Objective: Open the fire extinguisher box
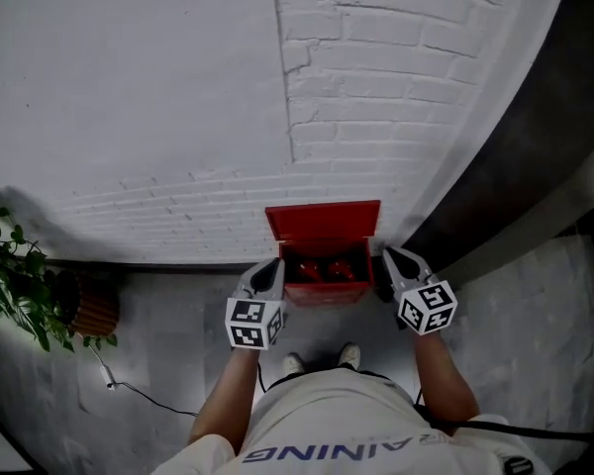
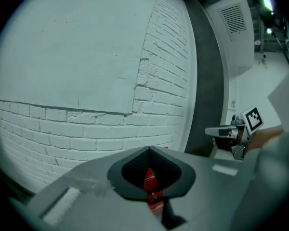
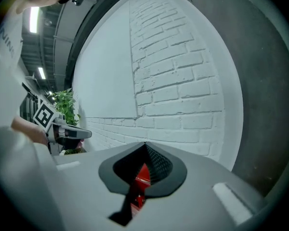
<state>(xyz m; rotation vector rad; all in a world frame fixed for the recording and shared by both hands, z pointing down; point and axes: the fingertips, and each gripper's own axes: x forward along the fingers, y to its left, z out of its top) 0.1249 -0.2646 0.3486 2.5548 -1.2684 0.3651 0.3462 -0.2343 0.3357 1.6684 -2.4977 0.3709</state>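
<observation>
The red fire extinguisher box (image 1: 326, 291) stands on the floor against the white brick wall. Its lid (image 1: 324, 221) is raised upright against the bricks, and red extinguishers (image 1: 322, 268) show inside. My left gripper (image 1: 274, 265) is at the box's left edge with its jaws shut tip to tip. The right gripper (image 1: 387, 253) is at the box's right edge, also shut. In the left gripper view the left gripper (image 2: 150, 149) faces the wall, with a sliver of red below its closed tips. The right gripper (image 3: 145, 144) shows the same. I see nothing pinched in either.
A potted plant (image 1: 20, 285) in a ribbed pot (image 1: 94, 305) stands at the left by the wall. A thin cable (image 1: 139, 389) trails over the grey floor. A dark wall band (image 1: 535, 137) runs along the right. The person's shoes (image 1: 322, 361) are just behind the box.
</observation>
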